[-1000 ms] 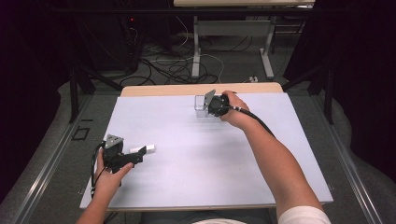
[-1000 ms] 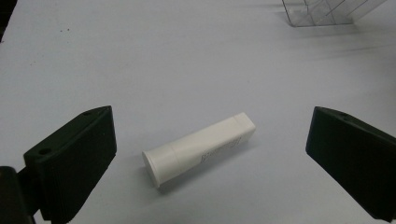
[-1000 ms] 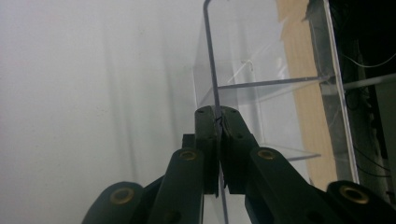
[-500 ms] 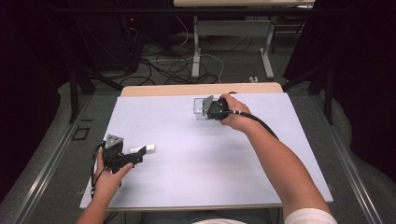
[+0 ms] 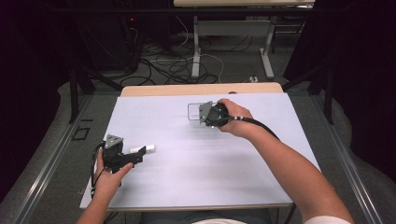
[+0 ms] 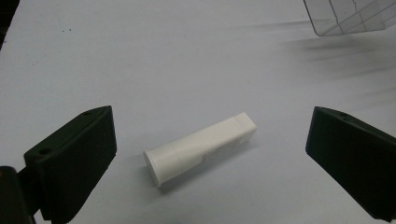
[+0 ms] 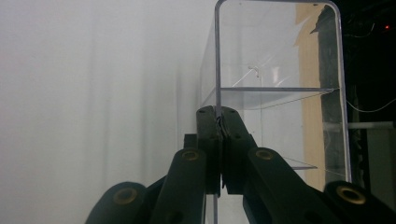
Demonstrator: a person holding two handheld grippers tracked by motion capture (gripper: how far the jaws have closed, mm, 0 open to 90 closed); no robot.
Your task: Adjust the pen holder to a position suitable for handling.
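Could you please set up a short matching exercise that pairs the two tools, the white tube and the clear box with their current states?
Things:
1. left tool
2. right tool
3. white tube
4. clear box

States:
A. pinched by one wall
B. open, jaws on either side of the tube
C. lying flat on the table, untouched
D. shut on a thin clear wall

Pairs: 1-B, 2-D, 3-C, 4-A

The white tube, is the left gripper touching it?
Apart. The left gripper view shows the tube lying between the left gripper's wide-open jaws, with bare table on both sides.
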